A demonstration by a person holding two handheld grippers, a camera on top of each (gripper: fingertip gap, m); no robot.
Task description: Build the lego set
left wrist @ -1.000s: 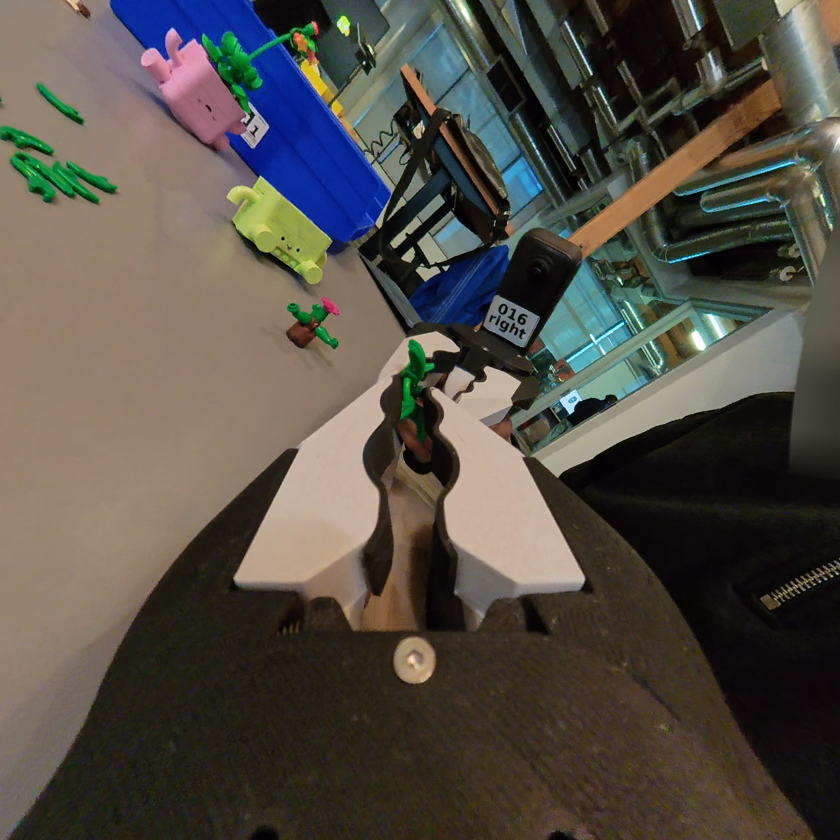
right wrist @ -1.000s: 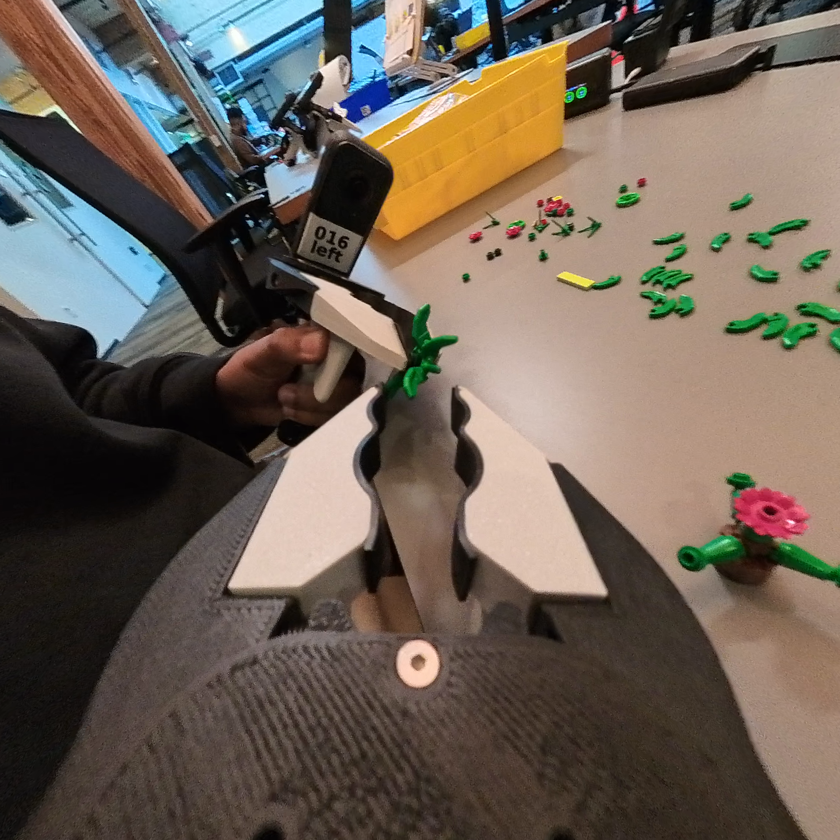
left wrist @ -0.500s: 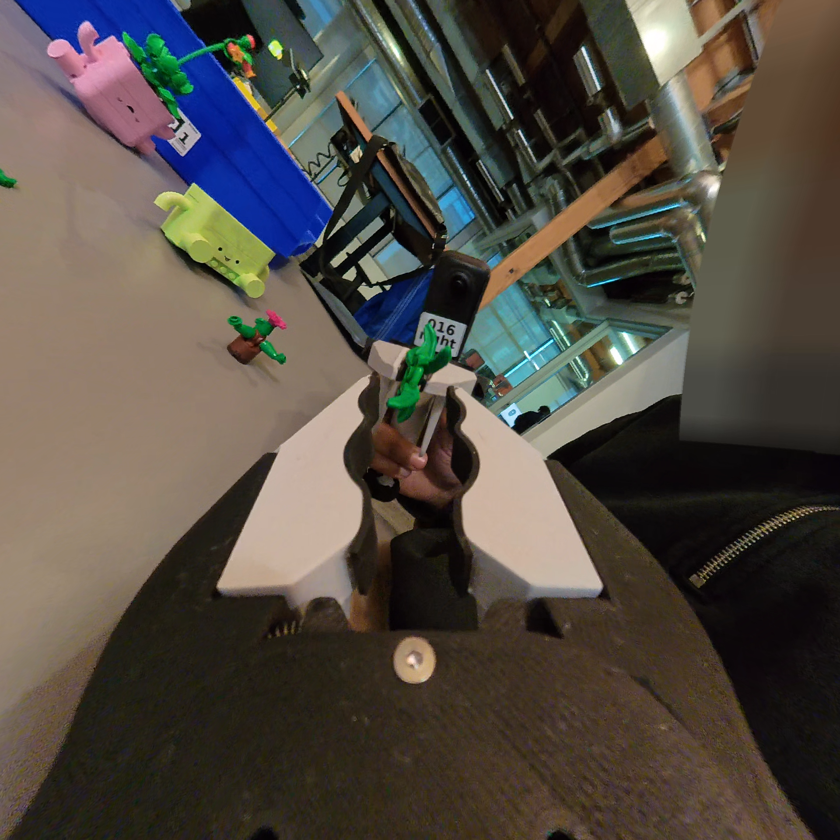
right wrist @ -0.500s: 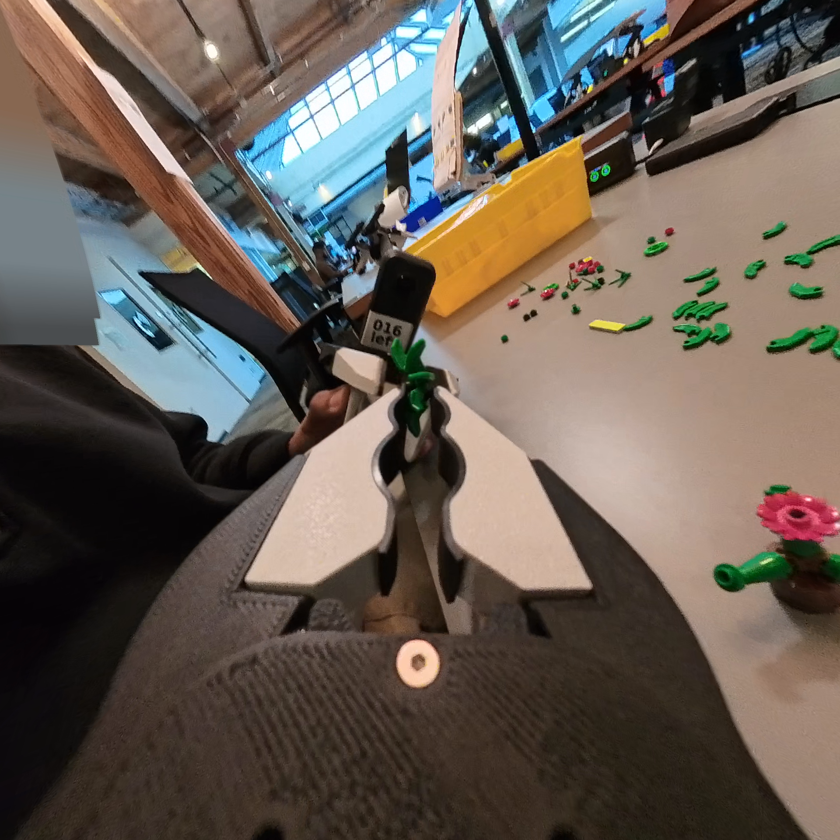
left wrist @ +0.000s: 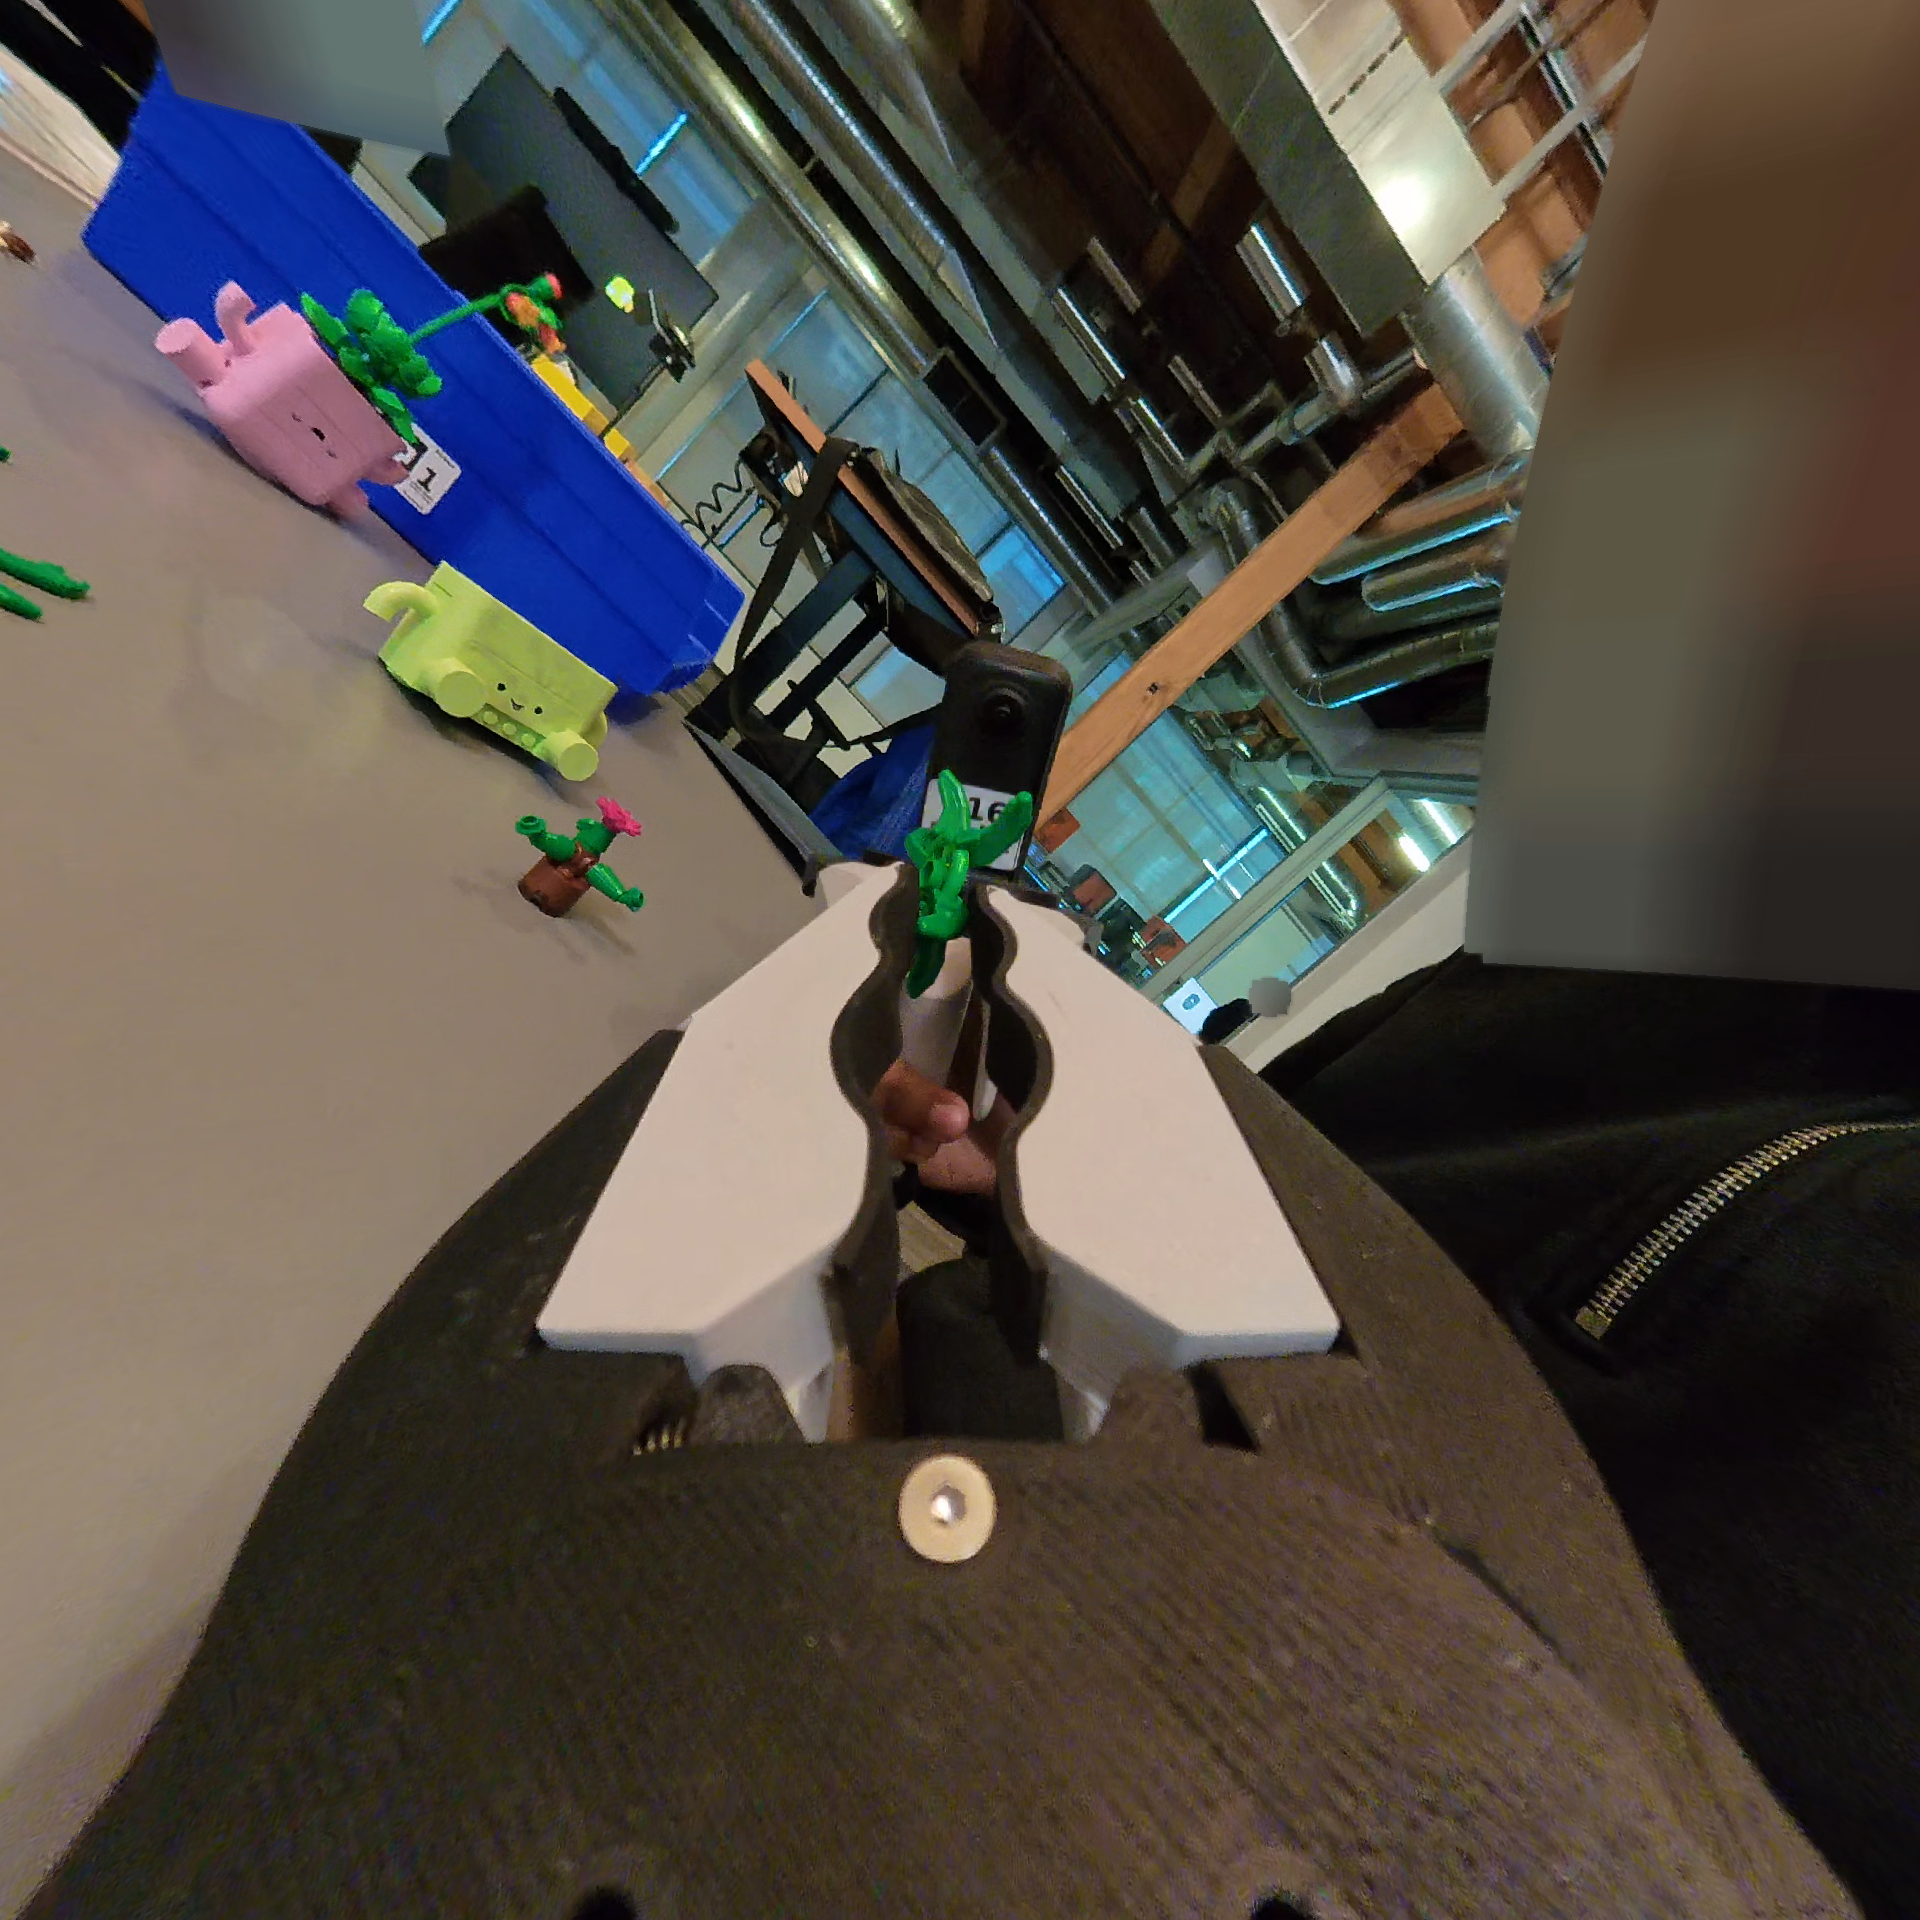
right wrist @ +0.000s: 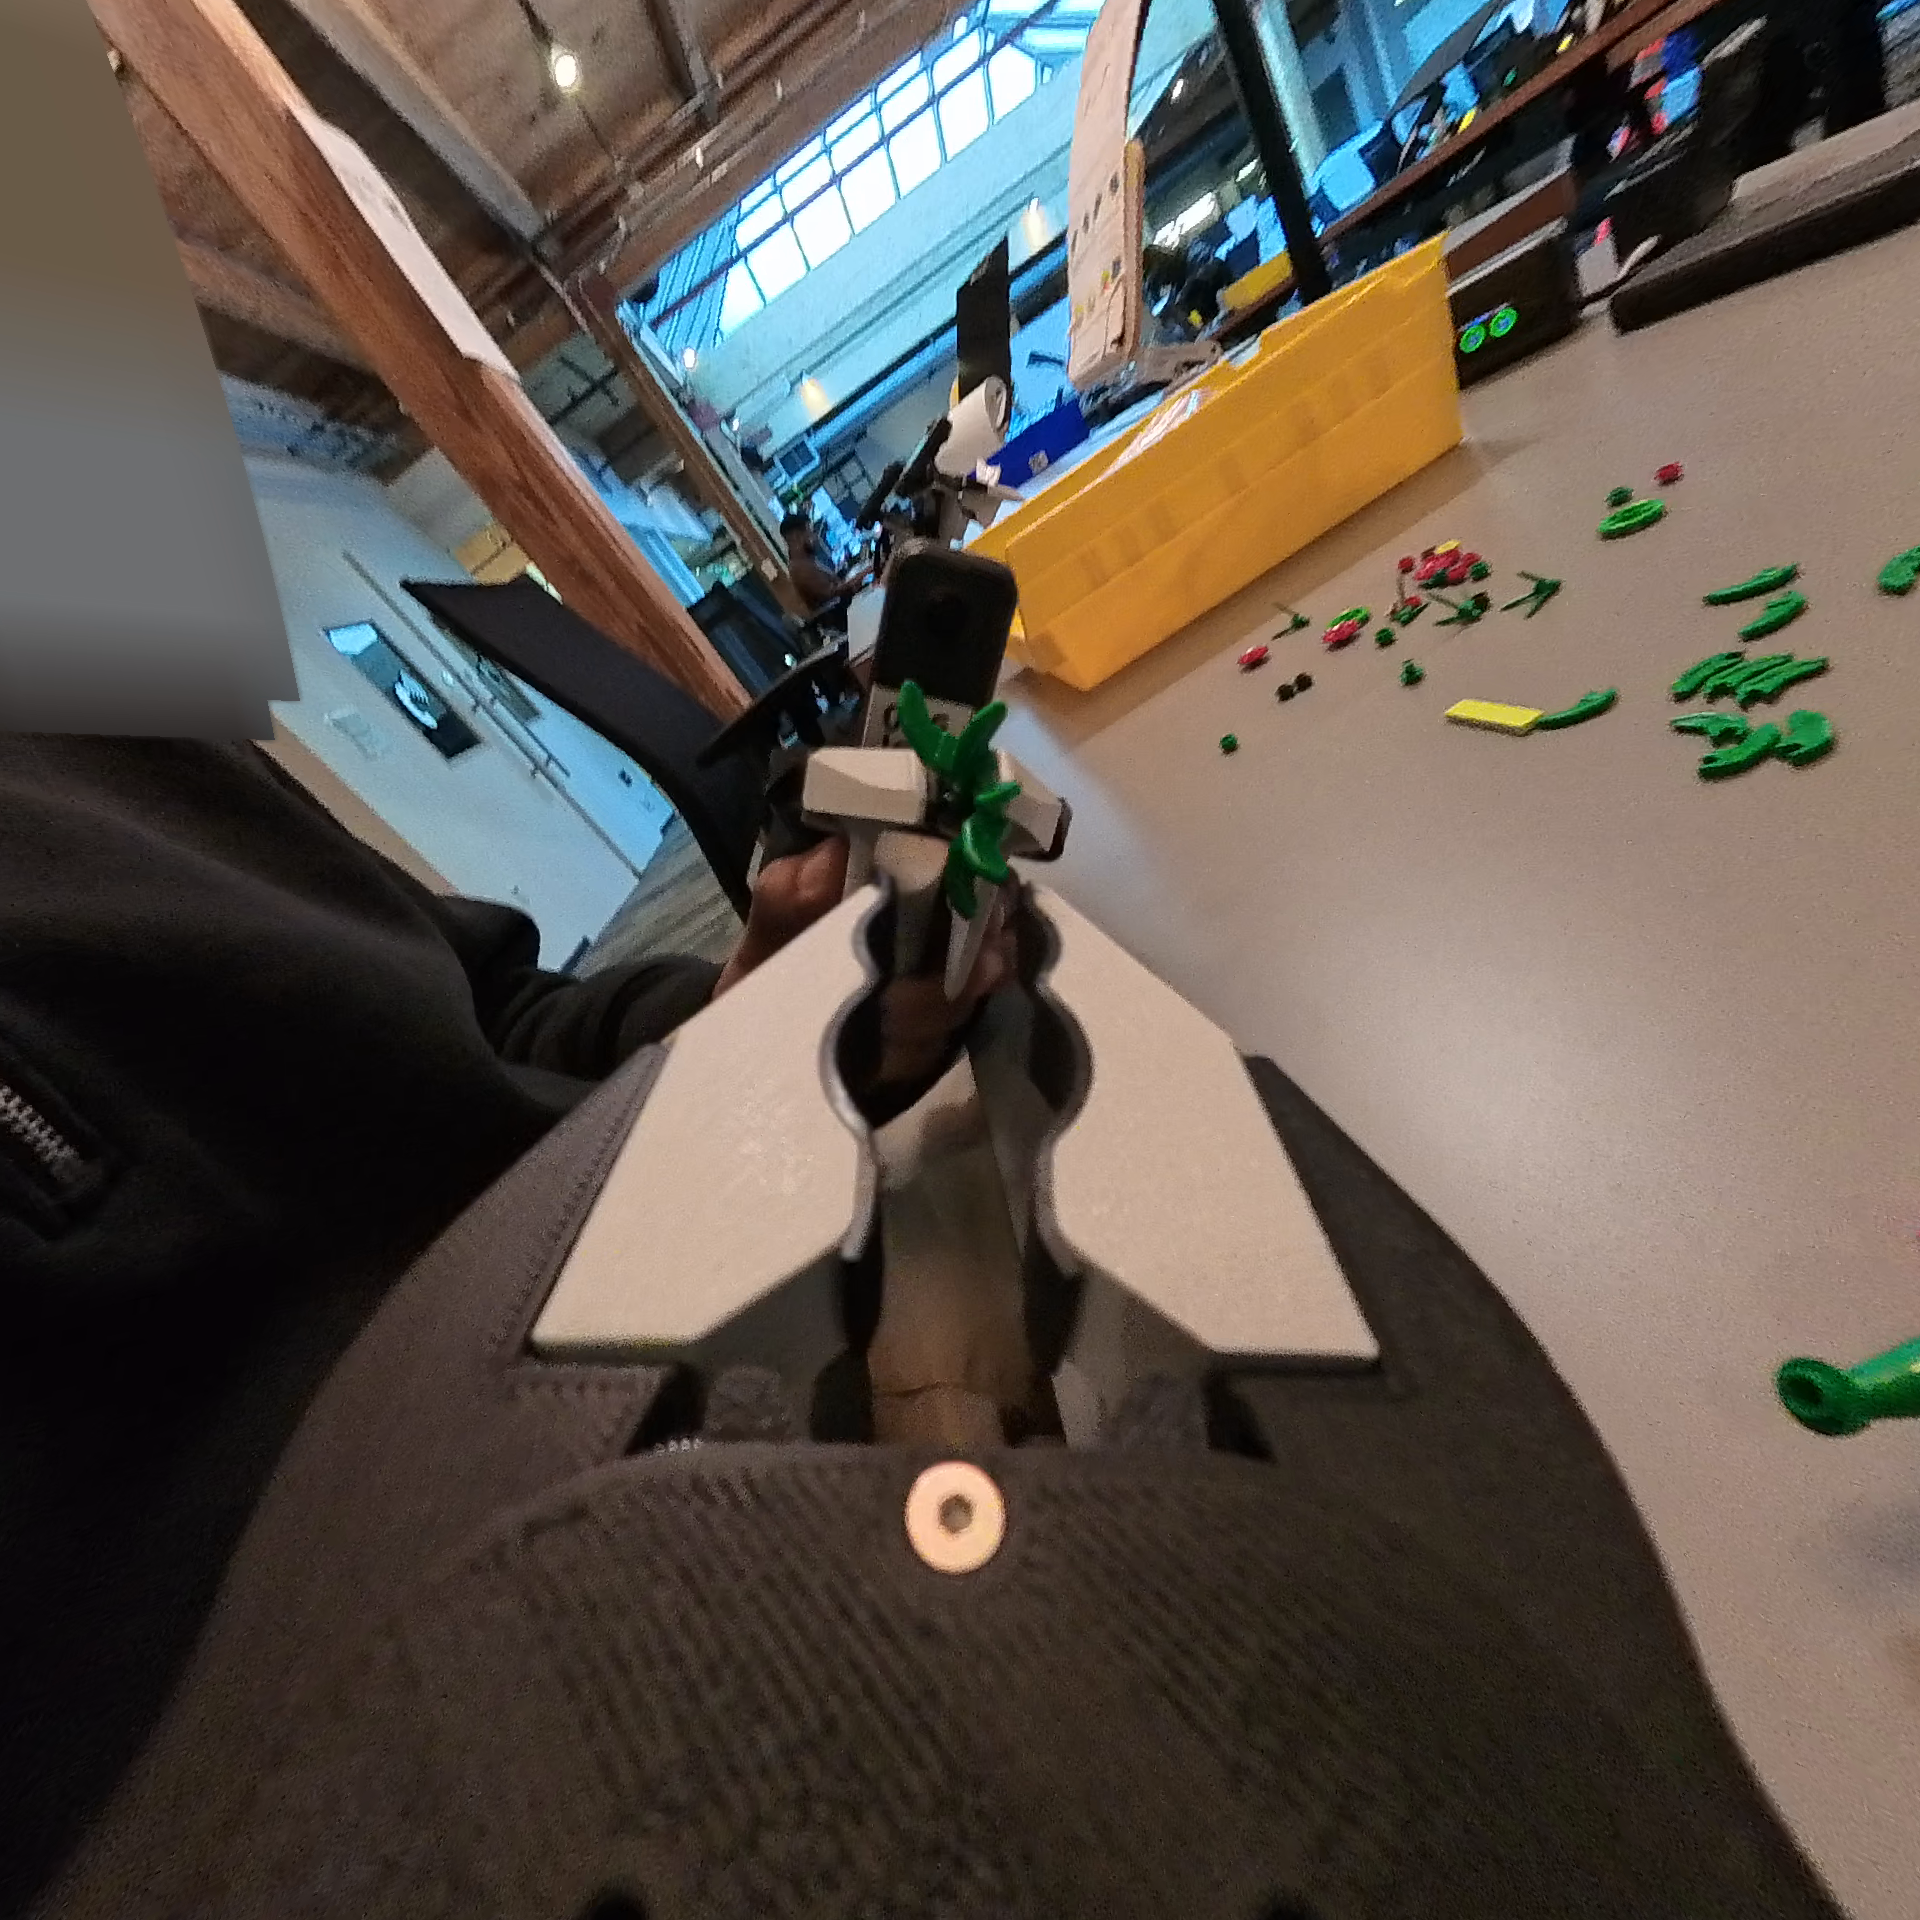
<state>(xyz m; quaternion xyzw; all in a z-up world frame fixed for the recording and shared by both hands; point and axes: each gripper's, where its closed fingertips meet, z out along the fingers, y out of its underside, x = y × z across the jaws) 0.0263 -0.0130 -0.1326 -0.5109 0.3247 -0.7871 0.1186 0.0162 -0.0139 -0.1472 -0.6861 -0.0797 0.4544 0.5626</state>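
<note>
left wrist view: my left claw (left wrist: pixel 940 914) is pinched on the green leafy sprig (left wrist: pixel 948 868) at its very tips, the sprig's long axis running up and away along the fingers; the right claw (left wrist: pixel 1023 925) faces me just beyond, nose to nose; on the table (left wrist: pixel 208 987) i count one pink pot build (left wrist: pixel 286 416), one lime pot build (left wrist: pixel 494 675), one small flower in a brown pot (left wrist: pixel 577 862), beside one blue bin (left wrist: pixel 468 468);
right wrist view: my right claw (right wrist: pixel 956 914) reaches the sprig's lower end, but whether it grips i cannot tell; the sprig (right wrist: pixel 966 800) stands dead ahead, tilted slightly left at the top; one yellow bin (right wrist: pixel 1247 478), one yellow flat piece (right wrist: pixel 1493 714), and loose green leaves (right wrist: pixel 1745 707) too many and too small to count
</note>
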